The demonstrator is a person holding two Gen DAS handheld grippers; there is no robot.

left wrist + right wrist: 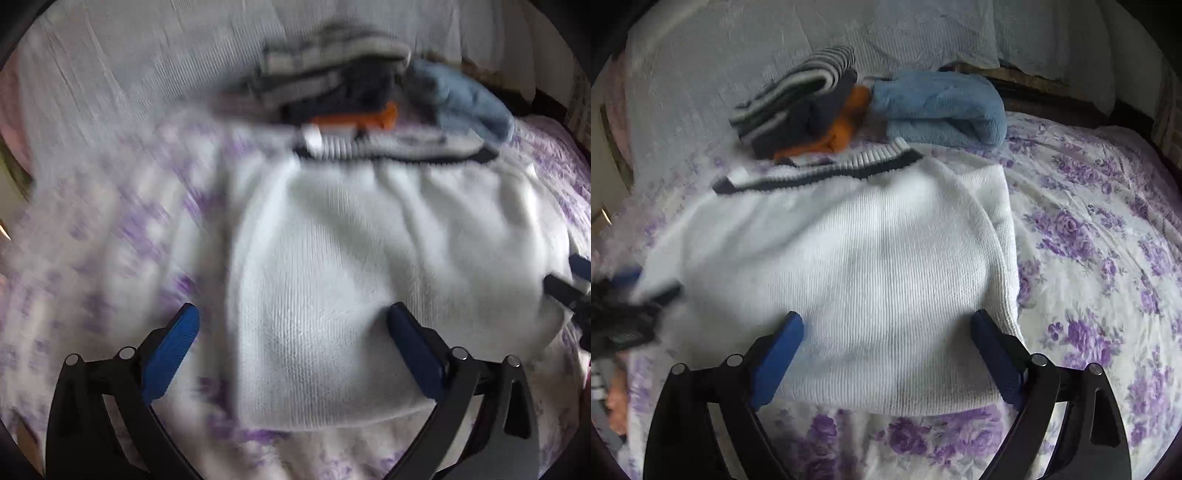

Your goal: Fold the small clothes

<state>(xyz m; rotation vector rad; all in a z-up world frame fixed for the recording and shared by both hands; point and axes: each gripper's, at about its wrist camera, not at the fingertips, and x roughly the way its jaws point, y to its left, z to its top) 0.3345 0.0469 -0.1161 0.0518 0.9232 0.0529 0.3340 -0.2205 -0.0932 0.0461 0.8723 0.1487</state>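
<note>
- Sweater [849,266], white knit, is lying flat on the bed [1089,258] with its near hem at 6 o'clock and its dark-striped ribbed collar at 12 o'clock; both sides look already folded inward, so it is reading as a long rectangle.
- Right tongs [886,332] are hovering over the near hem with fingers spread wide apart, holding nothing; the right finger is sitting just over the sweater's right folded edge at about 4 o'clock.
- Left tongs [291,325] are likewise standing wide apart and empty, straddling the sweater's left folded edge, one finger over the floral bedspread at 7 o'clock, the other over the knit at 5 o'clock. That view is smeared, so finer detail is not readable.
- Judging from this, the lengthwise fold is looking done and the cross fold is coming up: each pair of tongs is needing to drop onto a near hem corner, close on all the layers, and carry the hem toward the collar without the tucked sides sliding out.
- Farther off, at 12 o'clock beyond the collar, a pile of folded clothes [798,107] is resting, striped, dark and orange pieces together, with a blue fleece item [942,107] just beside it at 1 o'clock.
</note>
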